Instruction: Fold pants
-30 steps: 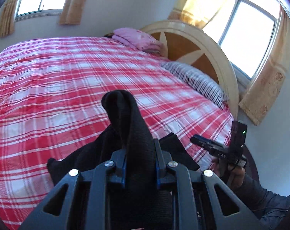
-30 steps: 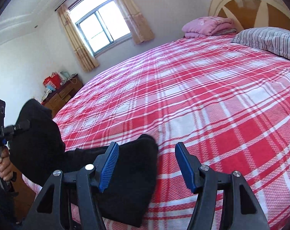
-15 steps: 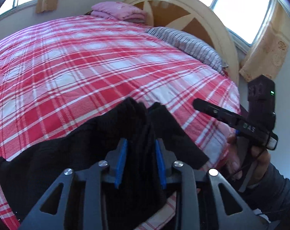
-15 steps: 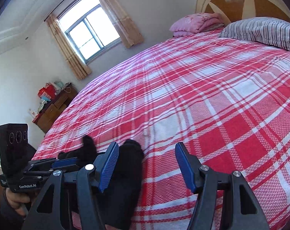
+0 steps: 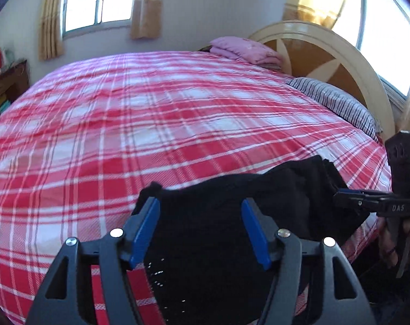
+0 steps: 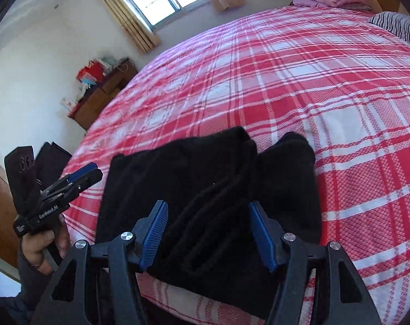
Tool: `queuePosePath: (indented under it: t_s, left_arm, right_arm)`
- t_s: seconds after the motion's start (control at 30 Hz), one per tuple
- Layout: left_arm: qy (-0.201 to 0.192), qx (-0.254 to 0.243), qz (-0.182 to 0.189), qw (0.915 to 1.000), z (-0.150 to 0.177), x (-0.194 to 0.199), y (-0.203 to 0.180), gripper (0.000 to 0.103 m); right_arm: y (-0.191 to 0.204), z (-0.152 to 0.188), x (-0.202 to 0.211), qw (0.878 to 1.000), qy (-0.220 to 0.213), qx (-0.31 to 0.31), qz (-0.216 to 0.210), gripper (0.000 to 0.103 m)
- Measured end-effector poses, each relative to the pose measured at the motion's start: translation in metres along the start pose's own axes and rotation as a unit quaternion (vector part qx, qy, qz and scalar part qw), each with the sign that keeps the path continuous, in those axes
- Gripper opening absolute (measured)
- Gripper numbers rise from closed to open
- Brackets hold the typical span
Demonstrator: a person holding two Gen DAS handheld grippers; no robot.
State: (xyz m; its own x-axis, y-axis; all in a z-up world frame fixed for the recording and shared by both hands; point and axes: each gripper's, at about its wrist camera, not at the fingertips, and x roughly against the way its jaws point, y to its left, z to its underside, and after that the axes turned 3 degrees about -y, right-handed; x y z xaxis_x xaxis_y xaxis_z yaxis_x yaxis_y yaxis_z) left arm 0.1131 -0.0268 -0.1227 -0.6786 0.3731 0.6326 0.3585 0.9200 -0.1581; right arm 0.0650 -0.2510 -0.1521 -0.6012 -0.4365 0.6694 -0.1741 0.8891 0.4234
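The black pants [image 6: 213, 178] lie folded in a thick stack at the near edge of the red plaid bed [image 6: 299, 81]. They also show in the left wrist view [image 5: 232, 216]. My left gripper [image 5: 199, 216] is open just above the pants, holding nothing; it shows at the left of the right wrist view [image 6: 83, 174]. My right gripper [image 6: 207, 222] is open over the near side of the stack, holding nothing. It shows at the right of the left wrist view [image 5: 351, 196], beside the pants' right end.
A striped pillow [image 5: 337, 105] and a folded pink blanket [image 5: 245, 51] lie by the curved headboard [image 5: 326, 51]. A wooden dresser [image 6: 102, 94] with red items stands against the far wall. Curtained windows are behind the bed.
My left gripper let go of the pants and opened. The raised black fabric now lies flat on the stack. My right gripper moved in over the pants.
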Motion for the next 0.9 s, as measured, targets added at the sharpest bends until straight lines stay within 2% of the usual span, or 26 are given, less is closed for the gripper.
queuePosePath:
  t_s: [0.07,0.1,0.23,0.33,0.43,0.5,0.57,0.77,0.83,0.9]
  left_arm:
    - [0.011,0.017,0.005,0.9998,0.005,-0.008,0.006,0.065]
    - [0.014,0.023,0.009,0.9996,0.007,-0.011,0.007,0.065]
    - [0.015,0.018,0.018,0.9996,0.01,-0.01,0.001,0.065]
    - [0.011,0.007,0.017,0.9998,0.011,-0.007,-0.006,0.067]
    - [0.013,0.007,0.015,0.9998,0.013,-0.011,-0.008,0.073]
    - [0.021,0.006,0.014,0.9997,0.016,-0.016,-0.01,0.073]
    - [0.03,0.002,0.014,0.9994,0.02,-0.022,-0.011,0.073]
    - [0.036,0.0,0.007,0.9993,0.026,-0.026,-0.011,0.075]
    - [0.036,0.006,0.005,0.9993,0.027,-0.027,-0.008,0.075]
    - [0.036,0.01,0.009,0.9993,0.029,-0.026,-0.007,0.075]
  right_arm:
    - [0.006,0.002,0.001,1.0,0.0,0.019,0.02,0.022]
    - [0.007,0.003,0.007,0.999,-0.01,0.025,0.023,0.014]
    - [0.009,0.003,0.049,0.997,-0.057,0.042,-0.001,0.013]
    - [0.003,0.001,0.066,0.996,-0.075,0.042,0.017,0.013]
    - [-0.027,0.004,0.062,0.998,-0.052,0.01,0.044,0.013]
    - [-0.05,0.009,0.05,0.997,-0.035,-0.018,0.064,0.013]
    - [-0.063,0.009,0.043,0.998,-0.025,-0.036,0.049,0.014]
    - [-0.061,0.006,0.046,0.998,-0.021,-0.022,0.053,0.015]
    - [-0.06,0.005,0.049,0.997,-0.025,-0.018,0.066,0.033]
    - [-0.051,0.002,0.061,0.993,-0.055,-0.002,0.104,0.037]
